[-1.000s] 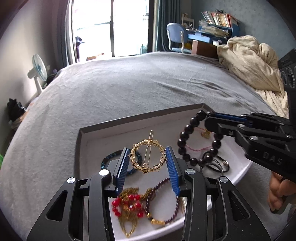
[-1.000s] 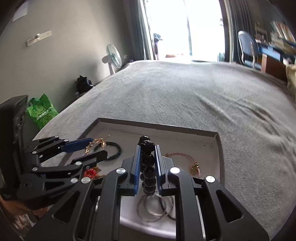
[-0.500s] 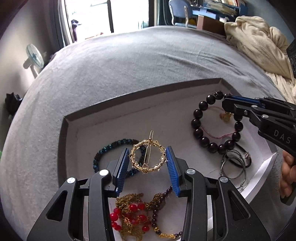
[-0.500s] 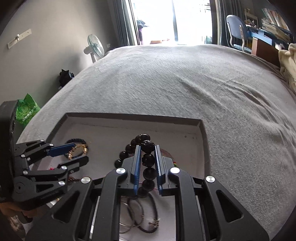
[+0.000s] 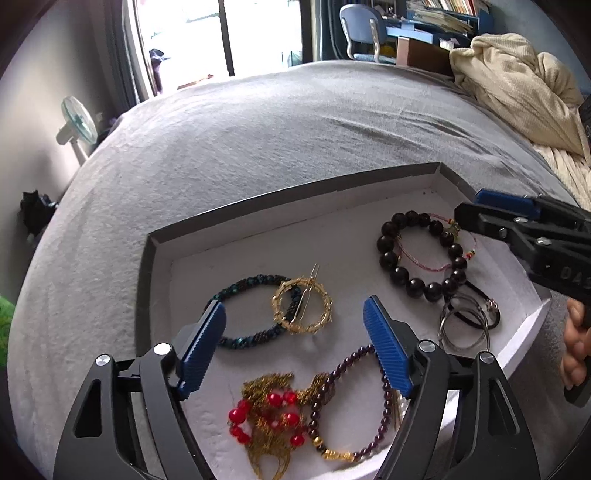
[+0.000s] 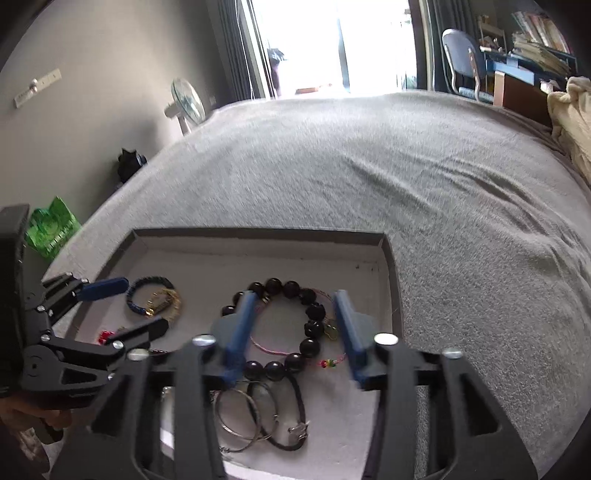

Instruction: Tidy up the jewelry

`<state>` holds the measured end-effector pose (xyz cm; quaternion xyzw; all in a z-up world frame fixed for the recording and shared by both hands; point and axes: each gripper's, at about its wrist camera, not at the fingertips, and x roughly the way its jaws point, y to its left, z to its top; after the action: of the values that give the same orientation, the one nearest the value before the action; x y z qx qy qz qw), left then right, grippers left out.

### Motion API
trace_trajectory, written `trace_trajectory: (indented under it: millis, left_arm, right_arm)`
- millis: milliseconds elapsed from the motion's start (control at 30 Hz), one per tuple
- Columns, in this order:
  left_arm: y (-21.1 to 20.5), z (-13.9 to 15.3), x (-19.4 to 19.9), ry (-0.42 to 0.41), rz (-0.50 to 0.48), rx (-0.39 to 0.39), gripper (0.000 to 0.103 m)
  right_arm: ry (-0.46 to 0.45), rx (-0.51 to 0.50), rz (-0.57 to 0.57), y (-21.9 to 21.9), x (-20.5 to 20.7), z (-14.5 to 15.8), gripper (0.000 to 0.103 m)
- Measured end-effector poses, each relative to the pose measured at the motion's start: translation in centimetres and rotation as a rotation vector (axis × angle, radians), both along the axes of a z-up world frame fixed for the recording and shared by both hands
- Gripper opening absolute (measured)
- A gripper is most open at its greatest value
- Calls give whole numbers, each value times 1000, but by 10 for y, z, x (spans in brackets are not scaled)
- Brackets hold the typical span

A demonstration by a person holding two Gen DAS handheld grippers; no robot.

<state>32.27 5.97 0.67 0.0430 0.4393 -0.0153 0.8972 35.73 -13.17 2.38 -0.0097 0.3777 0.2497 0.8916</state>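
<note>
A grey-rimmed white tray lies on the bed. My left gripper is open above it. The gold ring hair clip lies in the tray, overlapping a dark blue-green bead bracelet. My right gripper is open over the black bead bracelet, which lies flat on a thin pink string bracelet. Silver hoops and a black cord lie in front of it. A purple bead bracelet and a red and gold ornament lie nearest me.
The bed has a grey cover. A cream blanket is heaped at the far right. A fan and a green bag stand beside the bed on the left. A desk and chair stand beyond.
Both grippers have opened. The gold hair clip dropped from my left gripper onto the tray. The black bead bracelet left my right gripper and lies flat in the tray.
</note>
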Motion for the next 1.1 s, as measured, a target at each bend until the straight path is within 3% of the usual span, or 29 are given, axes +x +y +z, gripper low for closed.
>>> trace_trajectory:
  millis: [167, 300, 533, 900, 1100]
  left_arm:
    - [6, 14, -25, -95, 27, -2, 91]
    - [11, 24, -51, -185, 64, -41, 95]
    - [7, 36, -99, -325, 92, -69, 98]
    - [2, 29, -151, -368, 144, -101, 98]
    - [2, 33, -177, -459, 191, -86, 98]
  right_arm:
    - [-66, 14, -4, -7, -22, 9, 77]
    - [-127, 21, -6, -12, -47, 13, 91]
    - [-205, 17, 20, -17, -102, 8, 97]
    - [-207, 46, -25, -40, -158, 0, 97]
    - [-231, 78, -65, -53, -180, -1, 97]
